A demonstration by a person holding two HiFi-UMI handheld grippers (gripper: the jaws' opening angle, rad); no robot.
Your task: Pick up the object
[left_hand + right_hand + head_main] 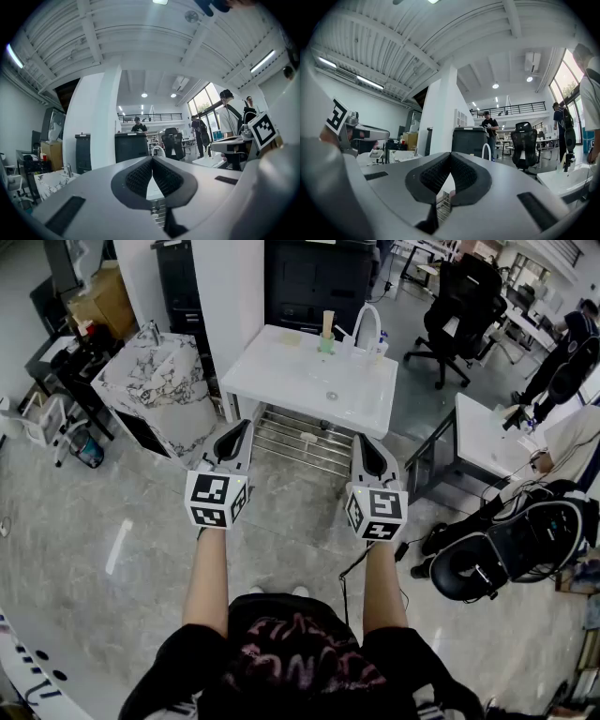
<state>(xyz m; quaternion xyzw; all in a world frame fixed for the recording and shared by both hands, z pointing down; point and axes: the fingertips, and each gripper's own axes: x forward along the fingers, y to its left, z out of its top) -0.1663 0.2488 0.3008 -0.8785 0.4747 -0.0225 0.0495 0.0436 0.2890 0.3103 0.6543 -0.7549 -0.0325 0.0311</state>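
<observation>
Workshop bay, grey polished floor [112,521]. A white basin surface [281,381] stands at 12 o'clock from the person, with a wire rack [300,442] under it and a marble-patterned block [159,381] at 10 o'clock.

Task thing: not named. Best candidate is the green cup [325,343] at the far edge of the surface, with a tan stick [327,322] standing upright in it. A white faucet [364,322] is just beside it, at its 3 o'clock. A small pale item lies at its 9 o'clock, too small to identify.

Claws:
- left claw [240,430]: closed, pads meeting tip to tip, nothing between them [152,161].
- right claw [362,444]: closed, empty as well [450,157].
- Both are held level over the floor at the near edge of the surface, well apart from the cup.

Handling estimate, judged from looks only:
- The cup is small, probably light rigid plastic with a smooth wall, so slip is possible.
- The tall stick makes it top-heavy, so a knock at the rim could tip it.
- It does not look fragile.

Grasp plan: 1 claw needs to open, then come in from the side and close across the cup body below the rim. It should clear the stick and approach from the 9 o'clock side, away from the faucet.
</observation>
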